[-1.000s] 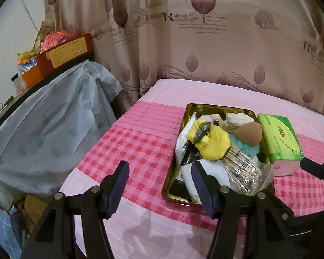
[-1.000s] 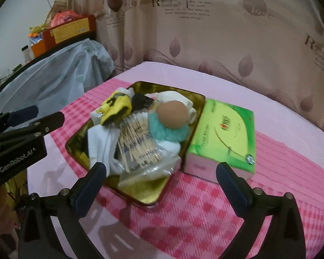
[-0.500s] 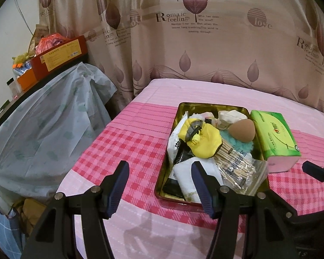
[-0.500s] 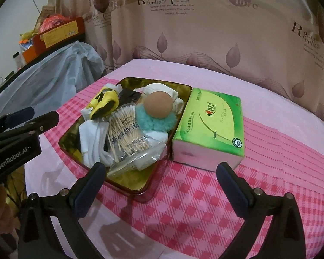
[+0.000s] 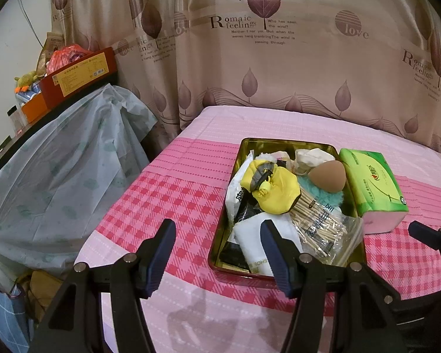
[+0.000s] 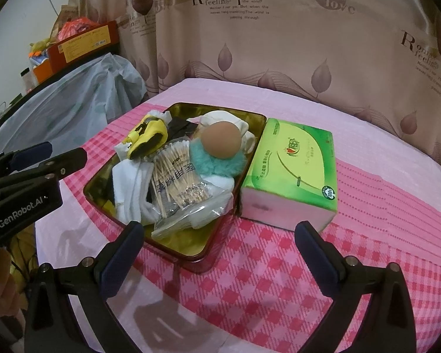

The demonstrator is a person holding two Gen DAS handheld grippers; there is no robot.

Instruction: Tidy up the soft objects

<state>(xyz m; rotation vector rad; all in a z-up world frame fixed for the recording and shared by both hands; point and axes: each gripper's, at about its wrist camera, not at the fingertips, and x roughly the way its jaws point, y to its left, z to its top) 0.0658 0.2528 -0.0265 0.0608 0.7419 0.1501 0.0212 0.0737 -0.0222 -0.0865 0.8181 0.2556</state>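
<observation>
A gold tin tray (image 5: pixel 220 247) (image 6: pixel 188 254) sits on the pink checked cloth, piled with a yellow pouch (image 5: pixel 275 186) (image 6: pixel 150 133), a tan makeup sponge (image 5: pixel 329 176) (image 6: pixel 222 139) on a teal puff (image 6: pixel 217 166), a bag of cotton swabs (image 5: pixel 323 223) (image 6: pixel 180 185) and white cloths (image 6: pixel 129 188). A green tissue pack (image 5: pixel 370 184) (image 6: pixel 297 170) lies against the tray's right side. My left gripper (image 5: pixel 216 236) hangs open over the tray's near left corner. My right gripper (image 6: pixel 219 236) is open, in front of the tray and tissue pack. Both are empty.
A leaf-print curtain (image 5: pixel 250 58) backs the table. To the left, a grey plastic sheet (image 5: pixel 58 176) covers a shelf bearing a red box (image 5: pixel 79 73). The left gripper's body (image 6: pixel 23 188) shows at the left of the right wrist view, with a hand (image 6: pixel 0 282) below it.
Both grippers have drawn back and up a little from the tray, so tray and tissue pack sit farther off. Both stayed open. Nothing on the table moved.
</observation>
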